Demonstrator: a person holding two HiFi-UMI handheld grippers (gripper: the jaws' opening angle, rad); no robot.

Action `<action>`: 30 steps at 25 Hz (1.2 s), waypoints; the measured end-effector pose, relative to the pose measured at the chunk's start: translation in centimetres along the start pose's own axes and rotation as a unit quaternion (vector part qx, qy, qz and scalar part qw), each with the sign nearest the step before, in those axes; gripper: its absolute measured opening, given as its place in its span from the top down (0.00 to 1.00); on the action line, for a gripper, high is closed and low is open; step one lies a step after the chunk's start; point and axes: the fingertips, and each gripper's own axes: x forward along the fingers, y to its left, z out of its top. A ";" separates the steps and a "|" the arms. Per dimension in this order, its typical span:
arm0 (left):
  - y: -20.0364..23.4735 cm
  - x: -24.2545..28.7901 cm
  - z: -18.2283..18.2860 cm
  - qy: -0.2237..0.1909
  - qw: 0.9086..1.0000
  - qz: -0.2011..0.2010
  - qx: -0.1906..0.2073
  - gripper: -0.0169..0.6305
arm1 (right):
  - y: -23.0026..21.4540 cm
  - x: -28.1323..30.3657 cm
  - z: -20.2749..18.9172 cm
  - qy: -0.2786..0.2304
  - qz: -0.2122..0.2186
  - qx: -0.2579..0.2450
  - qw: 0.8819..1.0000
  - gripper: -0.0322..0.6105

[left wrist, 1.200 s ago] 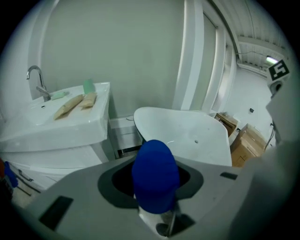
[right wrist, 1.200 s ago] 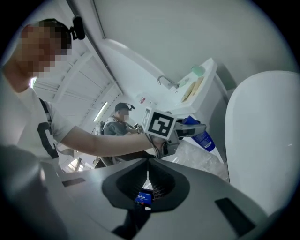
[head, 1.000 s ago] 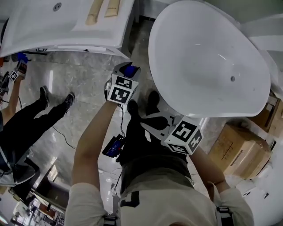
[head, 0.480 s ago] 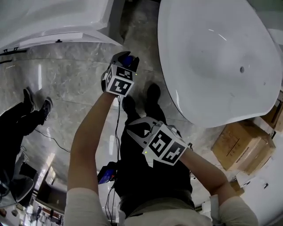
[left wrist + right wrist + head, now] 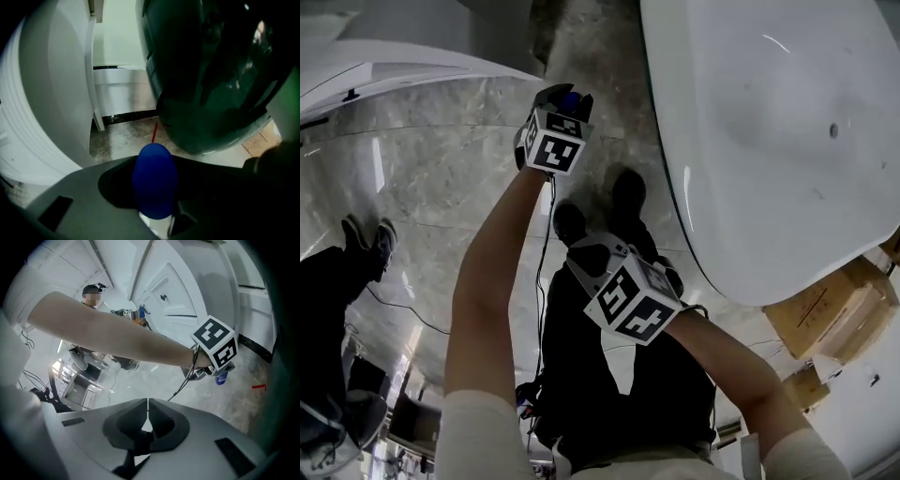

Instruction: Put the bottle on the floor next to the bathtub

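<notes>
Nearest to me, the right gripper (image 5: 586, 261) was held low in front of the person's body. Its jaws were pressed together with nothing between them. I judged that it was only kept out of the way, since one tool was enough for this job.

A little further, at the end of the stretched arm, the left gripper (image 5: 562, 96) pointed downwards and pinched the bottle (image 5: 153, 180). The blue cap stood between the jaws and the white body was below it. The grip looked firm, probably so that the bottle would stay upright when it was lowered.

The bottle hung over the marble floor (image 5: 441, 187), just beside the outer wall of the bathtub (image 5: 769, 141). From the right gripper view it seemed near the floor, but I could not tell whether it touched. The strip of floor beside the tub was free, so it seemed a sensible place to set the bottle down.

Further behind, cardboard boxes (image 5: 834, 314) lay against the far side of the bathtub.
</notes>
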 end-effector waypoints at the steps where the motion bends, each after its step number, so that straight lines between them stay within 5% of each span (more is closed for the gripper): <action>1: 0.3 1.1 -0.3 -0.002 1.000 0.003 -0.005 0.68 | -0.9 0.7 -0.5 0.008 -0.008 -0.003 1.000 0.90; 14: 2.9 11.7 -5.3 0.000 1.000 0.023 -0.009 0.68 | -10.5 7.7 -4.1 0.108 -0.043 -0.034 0.993 0.90; 30: 2.8 15.5 -9.7 0.016 0.999 0.045 -0.002 0.68 | -10.9 9.9 -6.7 0.109 -0.006 -0.027 0.994 0.90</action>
